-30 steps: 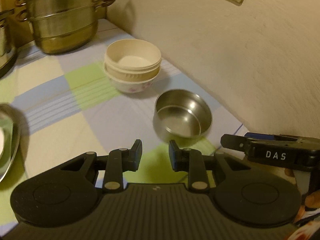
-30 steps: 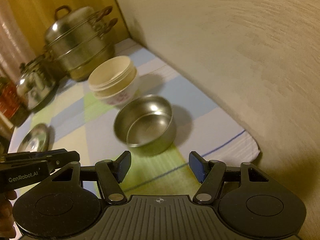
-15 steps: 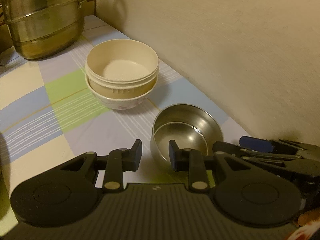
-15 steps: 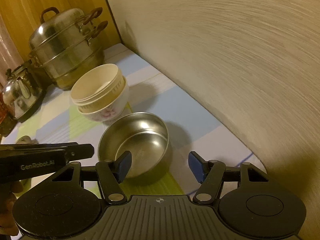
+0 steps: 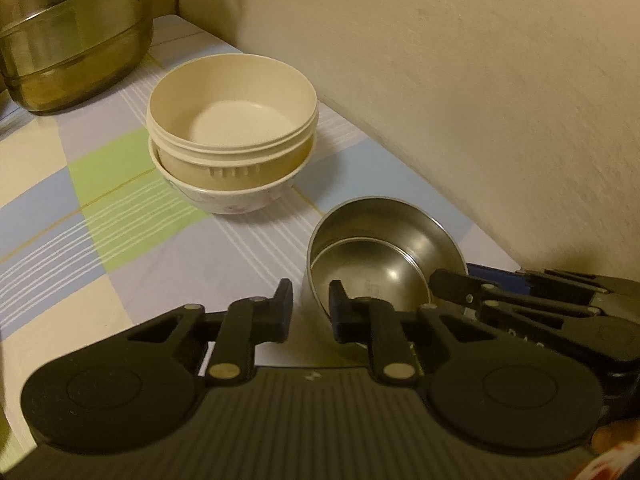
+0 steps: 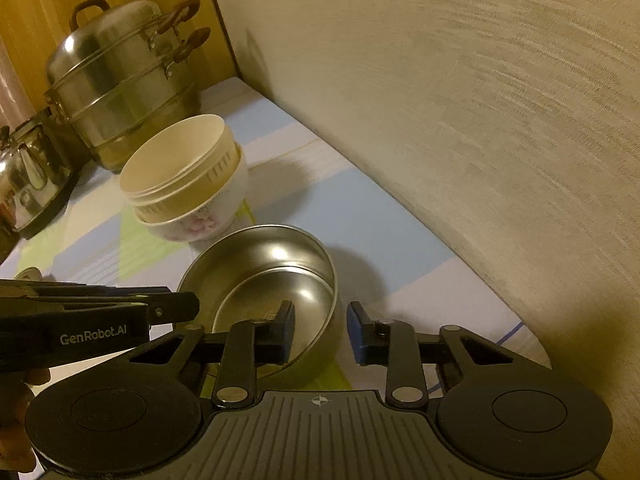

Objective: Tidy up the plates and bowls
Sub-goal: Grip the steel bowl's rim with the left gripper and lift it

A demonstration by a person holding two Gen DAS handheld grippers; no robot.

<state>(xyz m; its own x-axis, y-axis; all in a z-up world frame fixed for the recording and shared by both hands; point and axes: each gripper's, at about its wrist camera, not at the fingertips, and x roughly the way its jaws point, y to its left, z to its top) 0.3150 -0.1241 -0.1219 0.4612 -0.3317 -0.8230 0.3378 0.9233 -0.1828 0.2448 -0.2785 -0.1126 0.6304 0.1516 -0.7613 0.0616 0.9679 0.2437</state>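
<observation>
Two steel bowls (image 6: 276, 276) sit nested, one inside the other, near the counter's wall edge. Two more bowls are stacked: a cream plastic one (image 5: 232, 120) inside a white floral one (image 5: 236, 196). One tiered steamer pot (image 6: 120, 88) and one kettle (image 6: 28, 168) stand at the far end.

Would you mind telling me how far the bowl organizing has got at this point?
Done: a cream plastic bowl sits nested in a white floral ceramic bowl. In hand: the right gripper and left gripper, jaws open, each straddle the rim of the round stainless steel bowl, not clamped. Left: gripping it and, probably, stacking it.
</observation>
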